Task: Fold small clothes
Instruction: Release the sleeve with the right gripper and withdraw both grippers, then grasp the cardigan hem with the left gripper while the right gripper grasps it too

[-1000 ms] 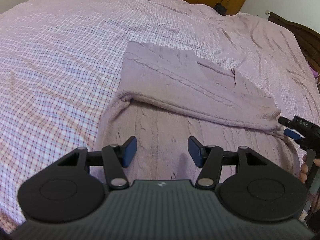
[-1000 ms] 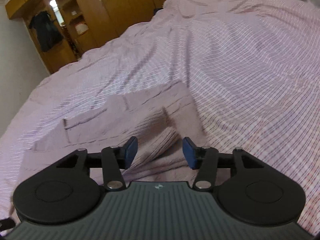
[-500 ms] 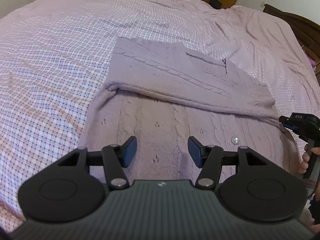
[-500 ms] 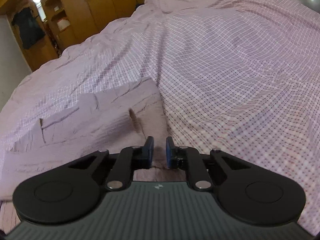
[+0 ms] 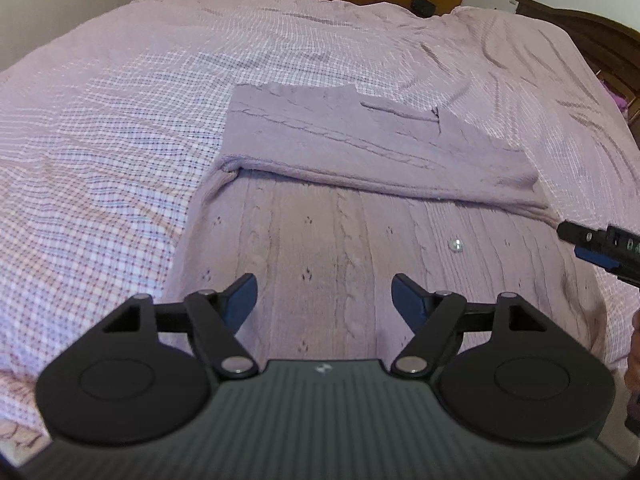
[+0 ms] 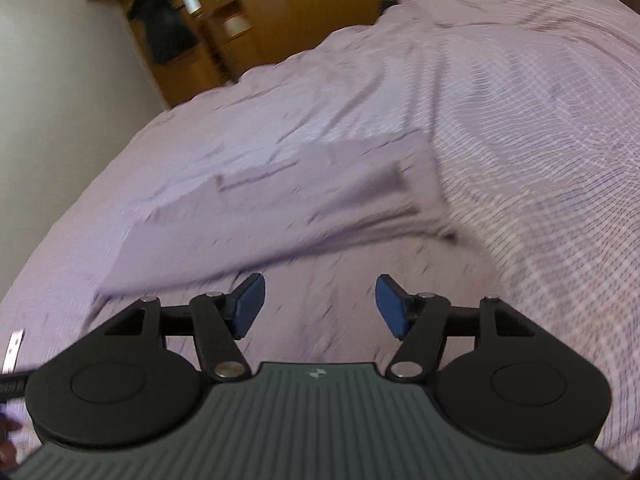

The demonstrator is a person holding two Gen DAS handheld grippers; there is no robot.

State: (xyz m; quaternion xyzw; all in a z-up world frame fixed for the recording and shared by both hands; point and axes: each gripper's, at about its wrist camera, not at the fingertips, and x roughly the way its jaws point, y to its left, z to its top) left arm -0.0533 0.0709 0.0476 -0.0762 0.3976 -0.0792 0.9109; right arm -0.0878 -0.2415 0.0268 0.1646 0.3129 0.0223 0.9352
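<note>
A mauve knitted sweater (image 5: 352, 216) is laid flat on the checked bedspread (image 5: 100, 152), near the bed's foot. One fold is judged to be done: the far part is doubled over toward the near part, and its folded edge (image 5: 384, 190) runs across the garment from left to right. The near panel, with its cable pattern and a small button (image 5: 455, 244), is left single-layered and uncovered.

The left gripper (image 5: 324, 300) is held just above this near panel, its jaws spread wide and nothing between them. The right gripper (image 6: 318, 306) is likewise seen with its jaws well apart and empty; its view is blurred, so exact contact with the cloth cannot be told. Its tip (image 5: 592, 240) is seen from the left camera at the sweater's right edge, near the end of the fold line.

At least one further fold is judged to be left, probably the near panel or the sides being brought in, before the sweater can be counted as compact.
</note>
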